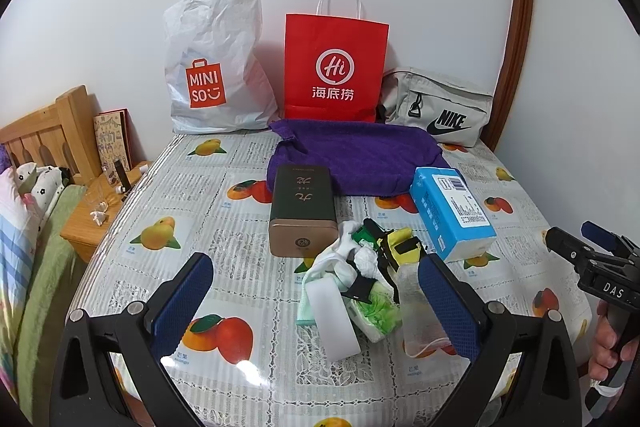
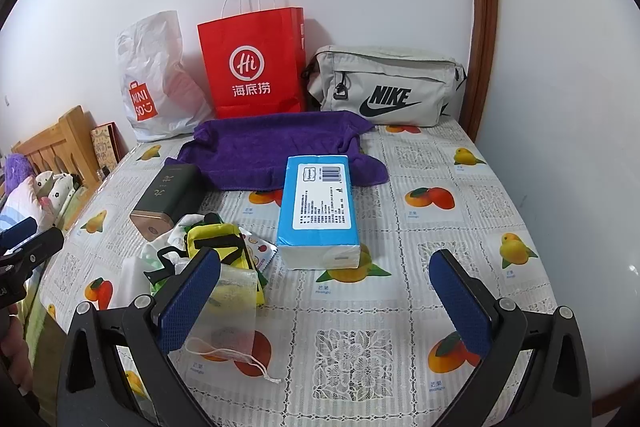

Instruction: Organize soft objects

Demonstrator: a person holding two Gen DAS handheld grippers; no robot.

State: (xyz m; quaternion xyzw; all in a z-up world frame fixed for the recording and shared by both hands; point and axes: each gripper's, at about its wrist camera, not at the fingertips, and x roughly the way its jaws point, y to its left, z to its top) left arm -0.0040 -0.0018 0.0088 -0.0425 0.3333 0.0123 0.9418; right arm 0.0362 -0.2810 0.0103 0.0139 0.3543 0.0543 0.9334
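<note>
Left wrist view: low over the near edge of the surface (image 1: 248,383), facing the back wall, close above the soft pile (image 1: 360,279).
Right wrist view: same height, further right, facing likewise.
Shared: red bag (image 1: 335,67), tissue pack (image 2: 318,211).

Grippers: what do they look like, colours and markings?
Both alike: black plastic frames with silver bolts, two fingers faced with blue textured pads. Left gripper, right gripper. The right gripper's body carries a white-lettered "DAS" label. Bare hand on its handle.

L tongs (image 1: 316,301) & R tongs (image 2: 326,301): both spread wide, holding nothing, level.
</note>
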